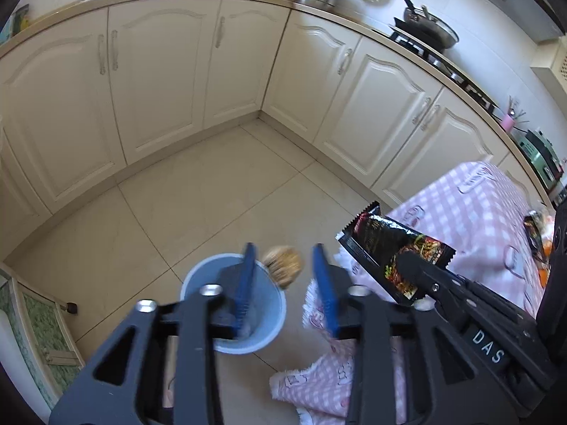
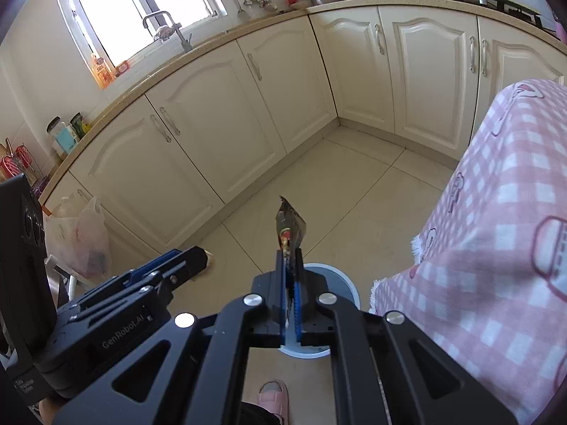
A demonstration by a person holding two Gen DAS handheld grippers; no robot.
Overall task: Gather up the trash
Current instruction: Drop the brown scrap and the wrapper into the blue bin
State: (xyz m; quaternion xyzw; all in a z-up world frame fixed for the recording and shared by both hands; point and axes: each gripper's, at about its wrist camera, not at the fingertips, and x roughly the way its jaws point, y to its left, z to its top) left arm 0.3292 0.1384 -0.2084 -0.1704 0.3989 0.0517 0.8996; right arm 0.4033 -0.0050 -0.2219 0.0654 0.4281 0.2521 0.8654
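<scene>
Legible text, left wrist view: "DAS" in white capitals on the black body of the right gripper [image 1: 414,265], at the right edge, near.

Legible text, right wrist view: "GenRobot.AI" in pale letters on the black body of the left gripper [image 2: 198,260], at the near left. Small white lettering lower on the same body, too small to read.

Printing on the black snack wrapper [image 1: 393,248]: not readable. Red lettering on the orange bottle [image 2: 102,71] on the far windowsill: blurred, not readable. Labels on the jars [image 2: 67,134] on the left counter: not readable.
</scene>
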